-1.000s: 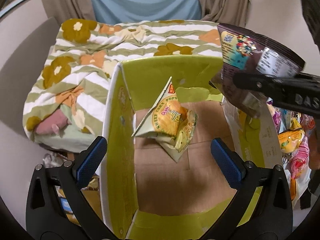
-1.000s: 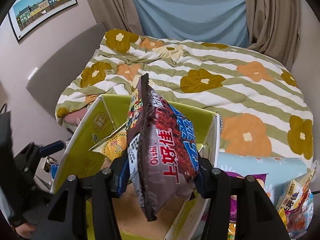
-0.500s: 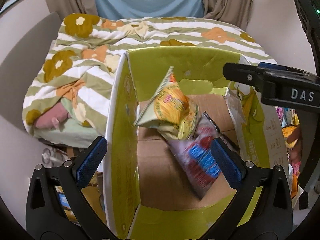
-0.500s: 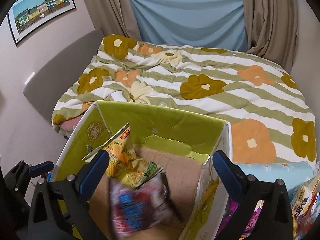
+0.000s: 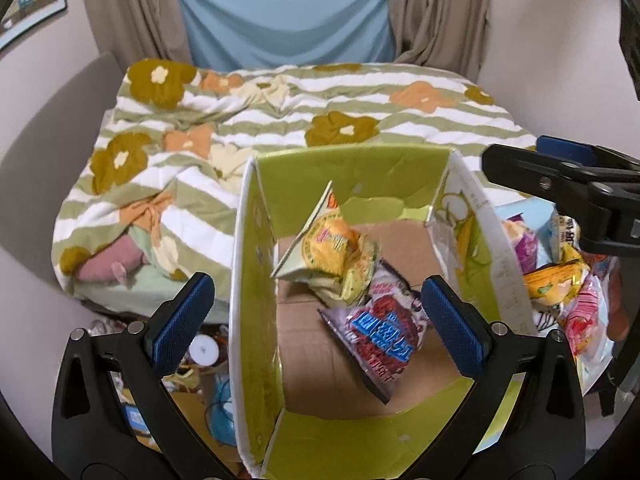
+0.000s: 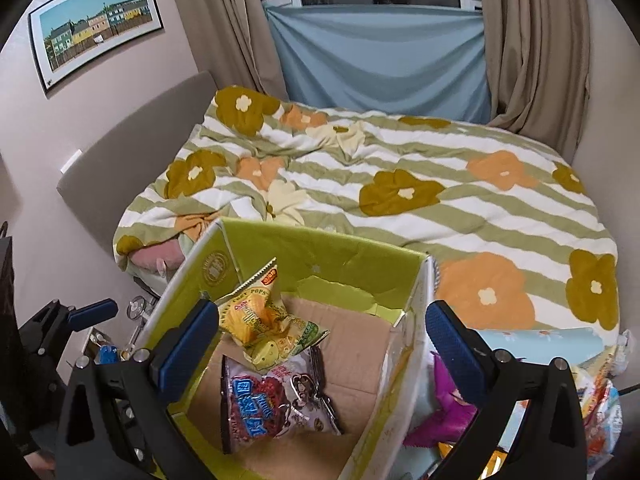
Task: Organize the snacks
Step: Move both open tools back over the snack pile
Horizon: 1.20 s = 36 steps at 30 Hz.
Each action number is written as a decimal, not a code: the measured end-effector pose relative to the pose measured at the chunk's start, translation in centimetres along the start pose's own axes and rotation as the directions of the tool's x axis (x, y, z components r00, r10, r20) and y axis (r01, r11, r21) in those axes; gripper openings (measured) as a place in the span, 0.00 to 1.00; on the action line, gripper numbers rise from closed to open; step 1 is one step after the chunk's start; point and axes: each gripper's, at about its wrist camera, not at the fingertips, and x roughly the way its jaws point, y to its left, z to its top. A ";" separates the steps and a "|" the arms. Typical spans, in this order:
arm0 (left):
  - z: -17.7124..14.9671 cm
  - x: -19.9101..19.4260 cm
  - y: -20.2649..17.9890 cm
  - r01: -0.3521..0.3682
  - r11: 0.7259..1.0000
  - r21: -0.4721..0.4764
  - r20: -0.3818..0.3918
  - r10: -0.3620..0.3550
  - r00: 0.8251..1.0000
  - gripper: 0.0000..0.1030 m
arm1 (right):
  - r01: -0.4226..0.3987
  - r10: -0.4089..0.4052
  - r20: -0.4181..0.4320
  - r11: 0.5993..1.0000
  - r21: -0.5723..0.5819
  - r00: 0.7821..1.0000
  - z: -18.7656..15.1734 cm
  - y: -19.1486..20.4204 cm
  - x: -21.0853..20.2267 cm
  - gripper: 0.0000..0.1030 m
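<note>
— Where are the snacks?
— The dark bag (image 6: pixel 276 404) and yellow bag (image 6: pixel 268 322) lie in the green box (image 6: pixel 320 256), below the right claw (image 6: pixel 320 354), its pads spread wide, empty.
— Left claw (image 5: pixel 316 324)?
— Also apart, straddling the box's near-left wall; bare cardboard floor beyond.

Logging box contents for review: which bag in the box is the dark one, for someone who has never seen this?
Find the green cardboard box at the foot of the bed. Two bags lie inside; the dark bag is nearer the camera, maroon with blue lettering, unlike the yellow bag behind it.
</note>
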 end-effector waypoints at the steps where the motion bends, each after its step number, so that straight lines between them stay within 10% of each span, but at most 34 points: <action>1: 0.3 -0.5 -0.3 0.005 1.000 0.012 0.008 -0.005 1.000 1.00 | 0.008 -0.008 0.004 1.000 0.001 1.000 0.0 0.0 -0.8 1.00; 22: -2.6 -6.4 -16.5 0.235 0.954 0.185 0.029 -0.244 0.969 1.00 | 0.231 -0.238 0.049 0.966 0.120 0.970 -8.5 -9.8 -18.4 1.00; 36: -10.6 -6.0 -30.6 0.265 0.931 0.252 -0.099 -0.248 0.964 1.00 | 0.147 -0.145 -0.047 0.988 0.045 0.988 -18.1 -18.8 -19.9 1.00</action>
